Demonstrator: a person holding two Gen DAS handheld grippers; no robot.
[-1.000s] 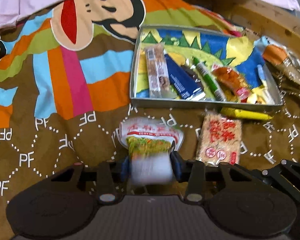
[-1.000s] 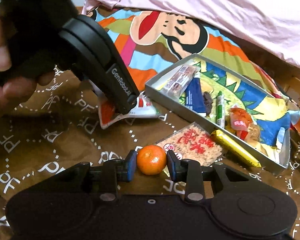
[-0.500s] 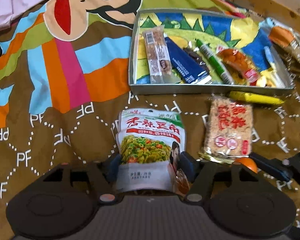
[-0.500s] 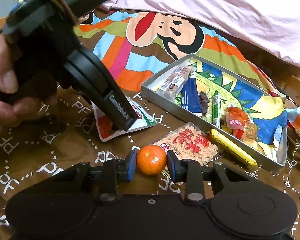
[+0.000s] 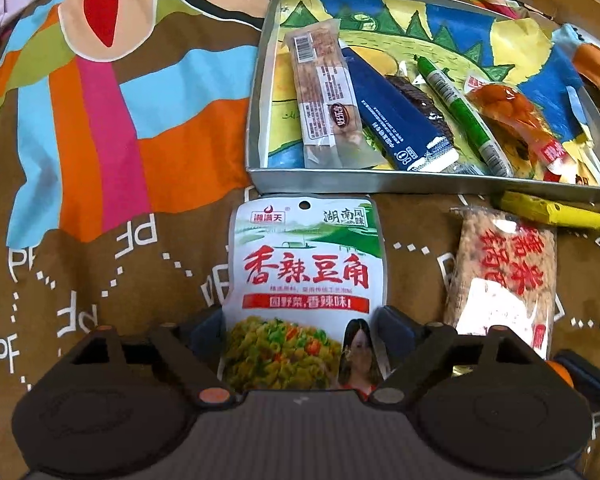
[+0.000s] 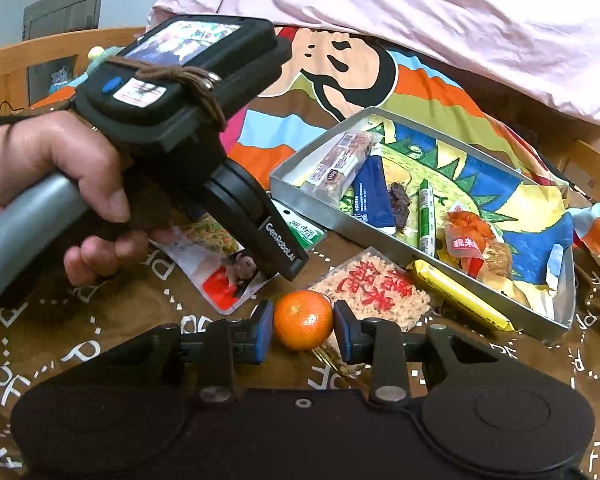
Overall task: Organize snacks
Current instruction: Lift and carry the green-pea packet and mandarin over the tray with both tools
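Brown bedding printed with "PF" letters and a bright cartoon face carries everything. Nearest in the right wrist view, the right gripper point(image 6: 303, 330) has its blue pads pressed on either side of a small orange point(image 6: 303, 319), apparently clamped on it, low over the cover. Just beyond lies a flat rice-cracker pack point(image 6: 372, 290), then a yellow bar point(image 6: 458, 295) against the near wall of the metal tray point(image 6: 420, 252).

In the left wrist view, the left gripper point(image 5: 300, 326) stands with its pads spread either side of the bean snack pouch point(image 5: 304, 272), which lies flat on the bedding, its top edge just short of the tray point(image 5: 420, 182); whether the pads touch it I cannot tell.

To move the pouch well, I judge the pads should close on its lower sealed edge, lift enough to clear the wall, and set it in the bare left strip beside the nut bar point(image 5: 324, 92), not atop the wrappers already there.
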